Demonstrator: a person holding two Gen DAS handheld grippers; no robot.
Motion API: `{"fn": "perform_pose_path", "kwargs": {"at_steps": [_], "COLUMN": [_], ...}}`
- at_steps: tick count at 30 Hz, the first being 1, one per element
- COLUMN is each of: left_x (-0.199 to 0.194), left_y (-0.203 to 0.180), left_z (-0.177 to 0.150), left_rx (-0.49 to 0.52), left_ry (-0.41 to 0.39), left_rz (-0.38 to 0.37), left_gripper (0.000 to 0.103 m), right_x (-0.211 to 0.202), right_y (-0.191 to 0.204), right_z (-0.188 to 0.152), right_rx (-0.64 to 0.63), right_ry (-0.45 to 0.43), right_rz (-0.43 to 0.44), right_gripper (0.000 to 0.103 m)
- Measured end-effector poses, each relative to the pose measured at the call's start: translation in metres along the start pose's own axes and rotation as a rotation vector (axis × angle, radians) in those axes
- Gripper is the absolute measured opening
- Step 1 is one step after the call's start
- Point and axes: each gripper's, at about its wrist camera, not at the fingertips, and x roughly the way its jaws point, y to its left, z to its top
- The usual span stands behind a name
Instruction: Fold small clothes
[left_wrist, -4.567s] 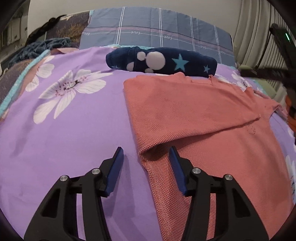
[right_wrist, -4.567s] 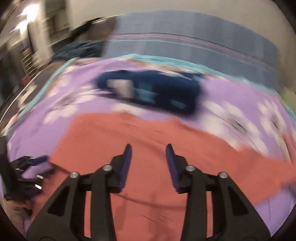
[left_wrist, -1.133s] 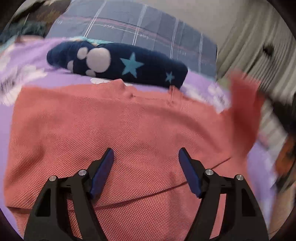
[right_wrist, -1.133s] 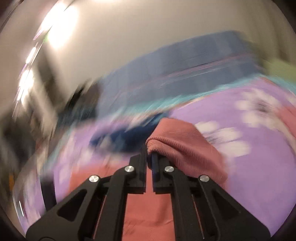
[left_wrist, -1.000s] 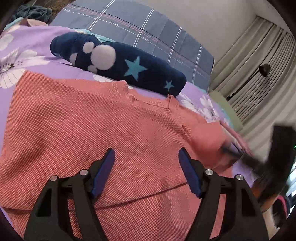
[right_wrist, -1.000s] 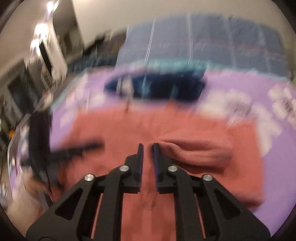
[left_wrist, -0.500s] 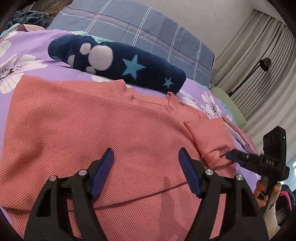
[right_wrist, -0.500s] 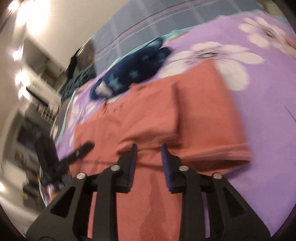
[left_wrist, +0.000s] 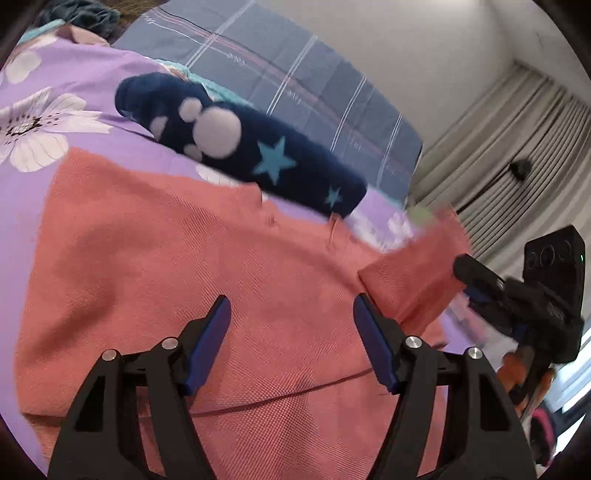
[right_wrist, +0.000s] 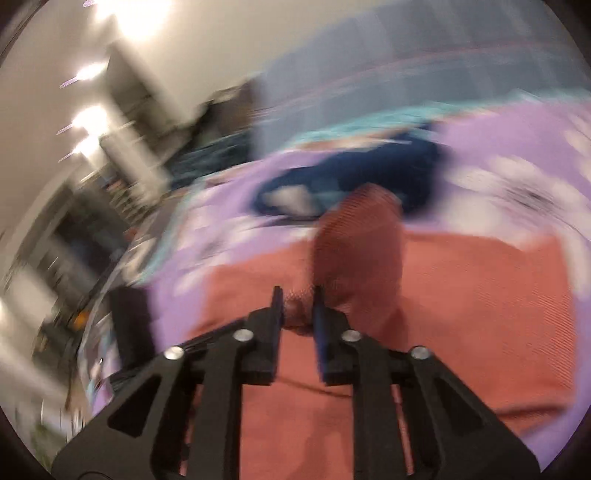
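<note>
Right gripper (right_wrist: 297, 308) lifts the coral shirt's (left_wrist: 184, 280) sleeve (right_wrist: 356, 243) toward 12 o'clock for an inward fold, jaws opening around the fabric; left gripper (left_wrist: 291, 332) hovers wide open, empty.

a navy plush cushion (left_wrist: 240, 147) with white paw marks and blue stars lies on the purple flowered bedspread (left_wrist: 66, 85), a grey plaid pillow (left_wrist: 295, 85) behind it, pale curtains (left_wrist: 517, 147) beyond.

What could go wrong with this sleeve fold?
1. Right tongs are opening with the lifted sleeve between them: it may drop bunched rather than flat.
2. Left tongs stand open above the shirt, not pinning it, so the body could shift.
</note>
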Motion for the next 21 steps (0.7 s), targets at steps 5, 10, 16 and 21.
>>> {"fn": "perform_pose_path", "kwargs": {"at_steps": [5, 10, 16, 21], "left_x": [-0.003, 0.017, 0.043, 0.043], "left_y": [0.011, -0.009, -0.045, -0.068], "left_z": [0.002, -0.008, -0.024, -0.016], "left_rx": [-0.067, 0.026, 0.193, 0.182], "left_ry": [0.028, 0.105, 0.17, 0.164], "left_rz": [-0.123, -0.033, 0.117, 0.102], "left_gripper": [0.07, 0.07, 0.041, 0.007], "right_x": [0.011, -0.015, -0.041, -0.028], "right_y": [0.008, -0.037, -0.077, -0.089], "right_z": [-0.015, -0.047, -0.083, -0.096], "right_rx": [-0.08, 0.001, 0.046, 0.038], "right_ry": [0.03, 0.052, 0.067, 0.099], "right_rz": [-0.099, -0.207, -0.153, -0.161], "right_gripper": [0.055, 0.044, 0.037, 0.029]}}
